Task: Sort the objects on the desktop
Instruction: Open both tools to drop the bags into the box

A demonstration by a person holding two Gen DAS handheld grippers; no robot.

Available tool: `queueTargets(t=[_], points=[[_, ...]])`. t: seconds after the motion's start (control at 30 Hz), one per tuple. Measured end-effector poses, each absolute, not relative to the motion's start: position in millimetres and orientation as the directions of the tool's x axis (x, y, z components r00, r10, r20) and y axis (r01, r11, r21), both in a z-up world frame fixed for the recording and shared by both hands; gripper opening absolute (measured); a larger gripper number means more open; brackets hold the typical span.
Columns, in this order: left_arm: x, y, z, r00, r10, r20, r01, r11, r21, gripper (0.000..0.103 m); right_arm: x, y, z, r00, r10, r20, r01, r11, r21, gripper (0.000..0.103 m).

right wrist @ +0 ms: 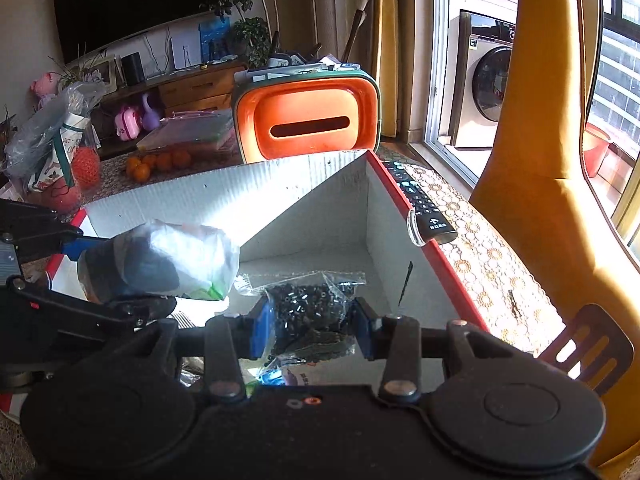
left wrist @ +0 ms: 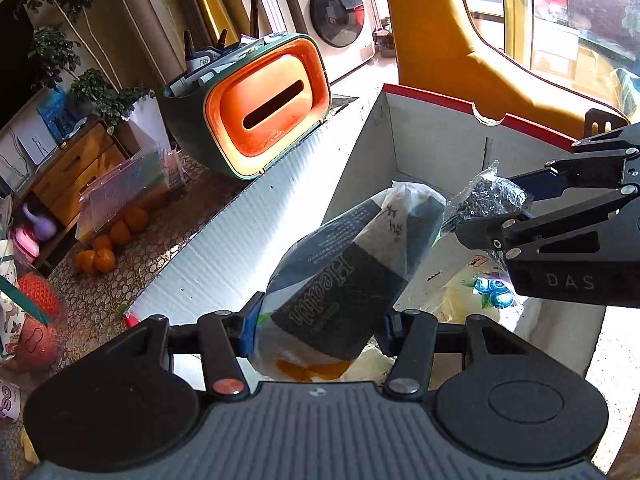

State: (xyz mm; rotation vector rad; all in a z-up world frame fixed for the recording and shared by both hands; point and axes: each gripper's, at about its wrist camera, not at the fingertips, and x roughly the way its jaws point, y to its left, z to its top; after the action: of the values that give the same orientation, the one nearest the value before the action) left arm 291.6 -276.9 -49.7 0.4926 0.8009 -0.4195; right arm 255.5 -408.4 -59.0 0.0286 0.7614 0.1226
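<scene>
The left claw [left wrist: 320, 326] is closed on a dark packet [left wrist: 352, 264] printed "Health", its blue pads pressing the packet's lower sides, and holds it tilted above the open box [left wrist: 436, 132]. The right claw [right wrist: 314, 328] grips a clear bag of small black bits [right wrist: 312, 304] between its blue pads, also over the box; in the left view that bag [left wrist: 486, 198] hangs just beside the packet's top end, to its right. The box is white inside with a red rim, and its floor already carries some wrapped things, among them a pack with blue shapes [left wrist: 494, 294]. A remote [right wrist: 420, 200] lies along the box's right rim. Behind the box stands an orange and green tissue holder [right wrist: 308, 120], with pens and brushes stuck in its back. Oranges [left wrist: 106, 246] sit on the patterned surface [right wrist: 492, 248] to the left, well apart from the box. A washer [left wrist: 332, 16] stands by the window.
</scene>
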Motion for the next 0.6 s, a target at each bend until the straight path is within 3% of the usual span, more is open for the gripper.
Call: queueTargets(t=[0.53,0.6], points=[[312.8,-290.0,-71.4,0.511,-0.088,-0.855,0.560,0.788,0.254,0.055,265.9,-401.4,-79.6,0.639,0.123,-0.759,-0.138,0.989,0.044,0.045],[311.3,-291.7,-71.7,0.510,-0.081,-0.856,0.567,0.780,0.264,0.058,265.0,-399.4,-79.7,0.636,0.119,-0.762,-0.147,0.989,0.032,0.051]])
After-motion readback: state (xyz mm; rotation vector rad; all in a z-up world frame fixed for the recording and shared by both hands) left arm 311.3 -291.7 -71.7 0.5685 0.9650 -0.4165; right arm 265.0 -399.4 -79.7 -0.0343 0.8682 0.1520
